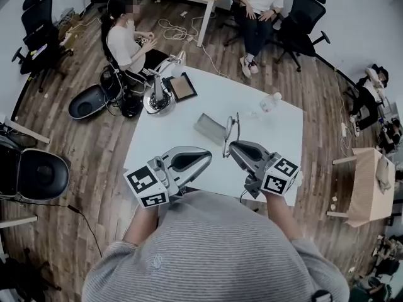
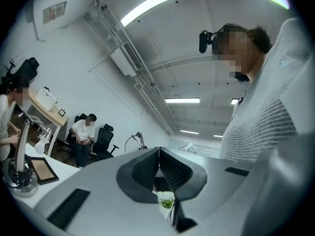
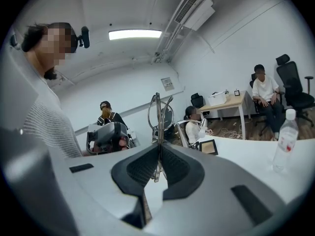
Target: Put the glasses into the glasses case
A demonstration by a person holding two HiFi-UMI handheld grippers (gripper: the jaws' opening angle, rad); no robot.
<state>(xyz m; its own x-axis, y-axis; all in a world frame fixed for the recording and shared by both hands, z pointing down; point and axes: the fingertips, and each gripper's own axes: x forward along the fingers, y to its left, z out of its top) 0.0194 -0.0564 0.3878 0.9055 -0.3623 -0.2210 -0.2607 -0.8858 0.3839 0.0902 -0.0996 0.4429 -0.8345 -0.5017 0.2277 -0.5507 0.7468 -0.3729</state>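
Note:
Thin wire-framed glasses [image 1: 229, 131] stand upright above the white table [image 1: 277, 137], folded, with my right gripper [image 1: 230, 146] shut on them. In the right gripper view the glasses [image 3: 159, 111] rise from between the closed jaws of that gripper [image 3: 158, 150]. The grey glasses case [image 1: 210, 128] lies flat on the table just left of the held glasses. My left gripper [image 1: 209, 155] hovers near the table's front, a little below the case, and is shut with nothing in it. Its jaws [image 2: 159, 154] meet and tilt slightly up toward the ceiling.
A clear water bottle [image 1: 270, 101] [image 3: 285, 142] is at the table's far right. A dark framed board [image 1: 183, 87] and a metal stand [image 1: 157, 98] occupy the far left corner. Two people sit beyond the table, one [image 1: 129, 39] right beside that corner.

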